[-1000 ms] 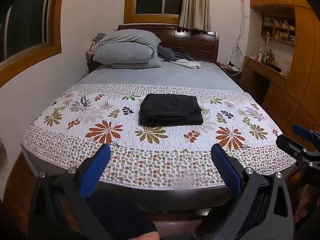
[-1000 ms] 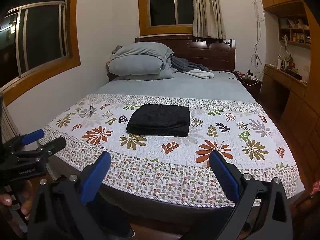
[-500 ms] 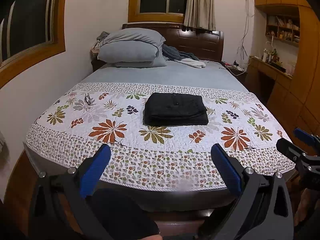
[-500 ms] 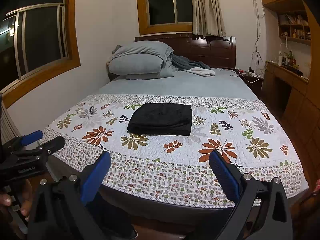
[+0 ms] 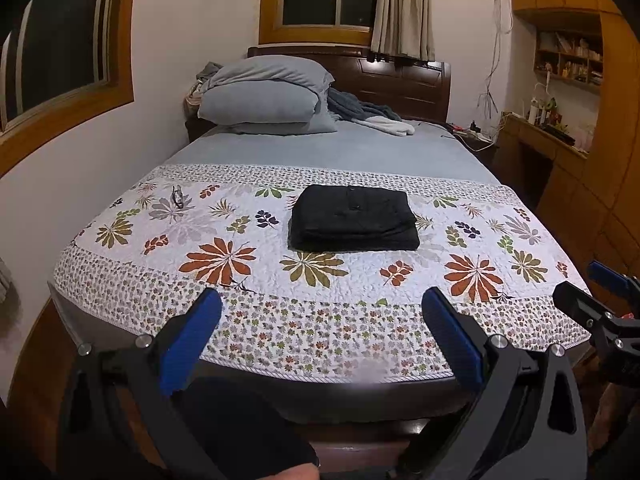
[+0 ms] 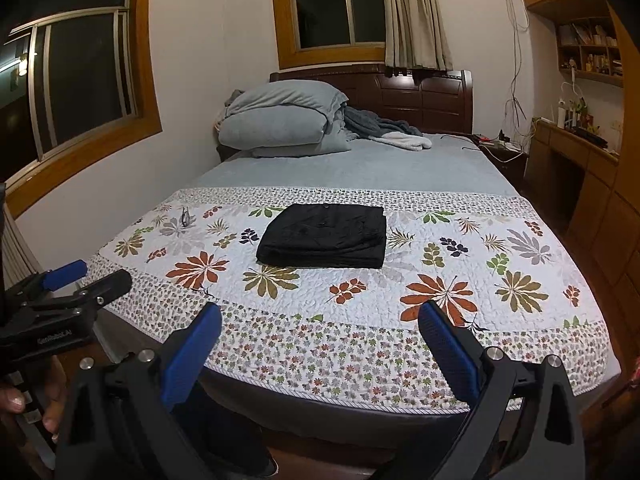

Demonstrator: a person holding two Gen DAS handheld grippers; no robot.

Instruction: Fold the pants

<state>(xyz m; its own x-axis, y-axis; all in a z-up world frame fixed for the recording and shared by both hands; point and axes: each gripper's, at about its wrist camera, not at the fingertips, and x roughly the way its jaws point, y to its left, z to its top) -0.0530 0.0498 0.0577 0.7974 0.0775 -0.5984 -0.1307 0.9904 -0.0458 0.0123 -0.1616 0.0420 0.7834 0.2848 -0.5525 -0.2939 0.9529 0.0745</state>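
Black pants (image 5: 353, 218) (image 6: 325, 236) lie folded into a neat rectangle on the floral quilt (image 5: 240, 280) (image 6: 440, 276) in the middle of the bed. My left gripper (image 5: 322, 316) hangs open over the foot edge of the bed, well short of the pants, with nothing between its blue pads. My right gripper (image 6: 320, 330) is open too and empty, held back at the foot of the bed. Each gripper shows in the other's view: the right gripper (image 5: 600, 300) at the right border, the left gripper (image 6: 76, 284) at the left border with a hand under it.
Grey pillows (image 5: 264, 98) and a crumpled blanket (image 5: 372, 114) sit at the headboard. A pair of glasses (image 5: 177, 197) lies on the quilt's left part. A wooden desk and shelves (image 5: 560, 136) line the right wall. A window wall runs along the left.
Both grippers have eased slightly up and back, so the bed sits a bit lower in view. The pants have not moved.
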